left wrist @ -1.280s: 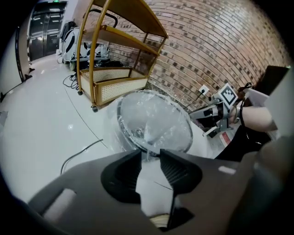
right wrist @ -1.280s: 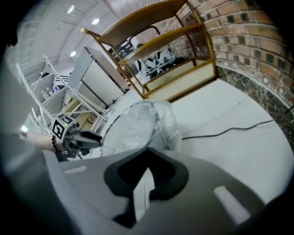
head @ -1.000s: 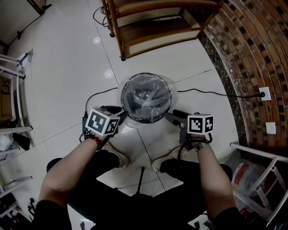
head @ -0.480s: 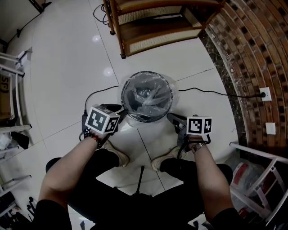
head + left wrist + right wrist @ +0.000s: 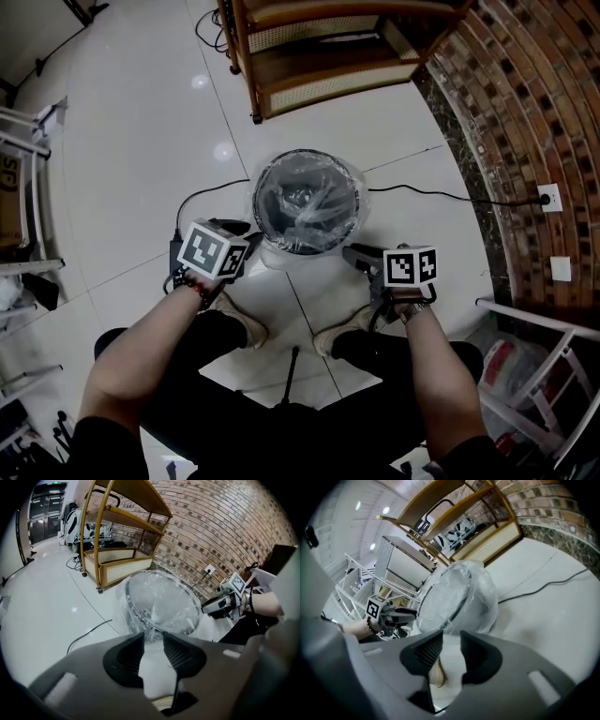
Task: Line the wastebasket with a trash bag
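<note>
A round dark wastebasket [image 5: 260,184] stands on the white floor, with a clear trash bag [image 5: 309,202] inside it and folded over its rim. My left gripper [image 5: 251,246] is at the rim's near left. In the left gripper view its jaws [image 5: 153,637] are shut on a crinkled bunch of the bag's film [image 5: 159,597]. My right gripper [image 5: 352,253] is at the rim's near right. Its jaws [image 5: 451,637] have just been opening, and they stand apart with only floor and a shoe showing between them. The bag's skirt [image 5: 464,592] hangs just beyond their tips.
A wooden rattan shelf cart [image 5: 319,56] stands behind the basket. Black cables [image 5: 202,197] run over the floor to a wall socket [image 5: 550,195] on the brick wall [image 5: 534,94]. White metal racks [image 5: 28,187] flank both sides. My shoes [image 5: 248,328] are just below the basket.
The right gripper has drawn slightly back from the basket's rim toward me. The bag's film on the right side now lies closer to the basket. The left gripper has not moved.
</note>
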### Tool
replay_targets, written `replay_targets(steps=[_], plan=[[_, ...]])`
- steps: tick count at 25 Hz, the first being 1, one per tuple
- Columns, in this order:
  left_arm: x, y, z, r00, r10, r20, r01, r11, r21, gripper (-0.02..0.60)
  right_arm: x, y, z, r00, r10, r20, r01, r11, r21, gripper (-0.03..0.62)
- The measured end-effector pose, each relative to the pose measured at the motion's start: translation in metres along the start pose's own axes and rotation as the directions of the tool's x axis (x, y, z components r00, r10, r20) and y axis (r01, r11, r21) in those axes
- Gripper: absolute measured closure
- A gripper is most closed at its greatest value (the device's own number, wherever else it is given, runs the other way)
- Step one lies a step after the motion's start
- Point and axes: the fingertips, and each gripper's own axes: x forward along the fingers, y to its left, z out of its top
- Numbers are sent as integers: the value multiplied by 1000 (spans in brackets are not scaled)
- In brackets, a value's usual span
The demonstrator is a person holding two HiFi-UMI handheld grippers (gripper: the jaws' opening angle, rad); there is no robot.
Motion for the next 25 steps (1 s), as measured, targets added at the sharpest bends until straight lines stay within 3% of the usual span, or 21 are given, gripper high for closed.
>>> replay_targets(steps=[2, 4, 9, 13, 15, 17, 20, 25], plan=[[-3, 1, 0, 1000, 4, 1, -4, 1000, -1, 448, -7, 3, 1, 1000, -17, -16, 16, 999, -45, 433], [-7, 1, 3, 1000, 8, 7, -8, 1000, -2, 438, -18, 6, 10, 999, -45, -6, 44, 994, -101, 430], [-15, -4, 7, 1000, 5, 4, -5, 1000, 7, 332, -46, 23, 49, 992, -114, 56, 126, 951, -282, 430], [-28, 3, 15, 998, 52, 18, -53, 998, 33, 307, -47, 54, 81, 987, -145, 74, 162, 858, -487, 432], [-39, 6, 27, 994, 93, 53, -97, 993, 75, 307, -37, 71, 92, 987, -152, 57, 157, 797, -583, 490], [-48, -1, 43, 989, 105, 104, -119, 984, 134, 313, -19, 85, 99, 988, -156, 22, 133, 749, -649, 532], [-55, -17, 66, 980, 91, 175, -129, 968, 217, 353, 15, 92, 107, 984, -173, -43, 95, 713, -695, 553], [-34, -39, 84, 980, 60, 192, -124, 932, 342, 476, 62, 80, 111, 970, -226, -95, 98, 715, -692, 585]])
